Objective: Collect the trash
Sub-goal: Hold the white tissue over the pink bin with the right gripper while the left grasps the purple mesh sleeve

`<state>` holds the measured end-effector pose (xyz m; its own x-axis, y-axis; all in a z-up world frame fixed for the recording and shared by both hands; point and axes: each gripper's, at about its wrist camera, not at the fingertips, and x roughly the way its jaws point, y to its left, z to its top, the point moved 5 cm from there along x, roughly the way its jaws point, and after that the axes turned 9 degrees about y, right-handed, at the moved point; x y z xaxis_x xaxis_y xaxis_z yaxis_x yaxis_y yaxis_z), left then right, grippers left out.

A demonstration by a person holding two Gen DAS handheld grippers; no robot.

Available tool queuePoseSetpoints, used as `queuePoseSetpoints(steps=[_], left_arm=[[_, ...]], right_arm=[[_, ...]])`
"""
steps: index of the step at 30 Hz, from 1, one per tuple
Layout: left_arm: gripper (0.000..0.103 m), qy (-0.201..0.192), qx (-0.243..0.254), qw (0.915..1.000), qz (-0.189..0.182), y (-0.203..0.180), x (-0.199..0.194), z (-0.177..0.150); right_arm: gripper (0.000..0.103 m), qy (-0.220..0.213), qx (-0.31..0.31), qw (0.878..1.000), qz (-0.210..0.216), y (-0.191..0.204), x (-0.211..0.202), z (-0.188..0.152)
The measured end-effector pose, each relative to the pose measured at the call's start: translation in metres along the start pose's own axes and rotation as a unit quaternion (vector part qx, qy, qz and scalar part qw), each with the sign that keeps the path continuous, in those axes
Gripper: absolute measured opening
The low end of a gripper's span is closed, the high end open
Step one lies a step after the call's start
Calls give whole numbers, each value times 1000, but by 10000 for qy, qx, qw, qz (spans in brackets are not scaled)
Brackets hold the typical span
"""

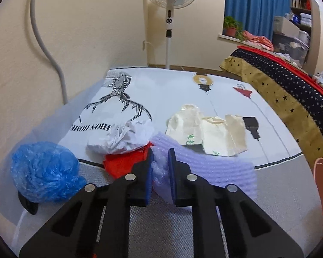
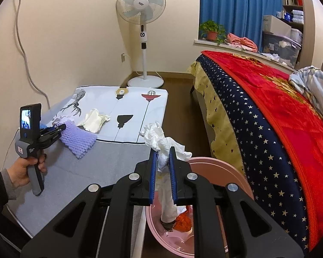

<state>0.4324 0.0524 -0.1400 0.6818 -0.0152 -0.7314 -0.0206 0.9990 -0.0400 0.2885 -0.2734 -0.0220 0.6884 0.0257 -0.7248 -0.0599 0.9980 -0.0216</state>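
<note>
My left gripper (image 1: 160,158) is shut on a purple foam wrap (image 1: 215,169) at the table's near edge; it also shows in the right wrist view (image 2: 78,138). Around it lie a red net (image 1: 125,163), crumpled white paper (image 1: 122,138), a blue plastic bag (image 1: 43,171) and cream paper pieces (image 1: 206,132). My right gripper (image 2: 163,159) is shut on a crumpled white tissue (image 2: 161,142) and holds it above the pink bin (image 2: 215,165), which holds an orange scrap (image 2: 183,221).
The table (image 2: 79,176) has a grey and white printed cover. A bed (image 2: 269,116) with a red and starred blanket stands to the right. A standing fan (image 2: 143,34) is at the far wall. A narrow floor gap runs between table and bed.
</note>
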Motion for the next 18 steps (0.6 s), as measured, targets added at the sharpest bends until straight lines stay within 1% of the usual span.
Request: queuePoseSetpoints(steps=[4, 7, 10, 12, 18], left_arm=[[12, -140, -67, 9998, -118, 0, -16, 9], [12, -295, -113, 9992, -245, -3, -37, 18], [12, -445, -82, 9982, -385, -11, -63, 26], [12, -564, -22, 9968, -567, -21, -86, 31], [12, -840, 283, 9922, -880, -53, -151, 31]], right_arm=[[13, -31, -38, 10000, 3, 1, -1, 1], [14, -79, -45, 10000, 23, 2, -4, 2], [13, -124, -26, 9999, 81, 1, -9, 2], [13, -168, -17, 9998, 106, 1, -12, 4], [13, -311, 125, 9992, 194, -8, -28, 6]])
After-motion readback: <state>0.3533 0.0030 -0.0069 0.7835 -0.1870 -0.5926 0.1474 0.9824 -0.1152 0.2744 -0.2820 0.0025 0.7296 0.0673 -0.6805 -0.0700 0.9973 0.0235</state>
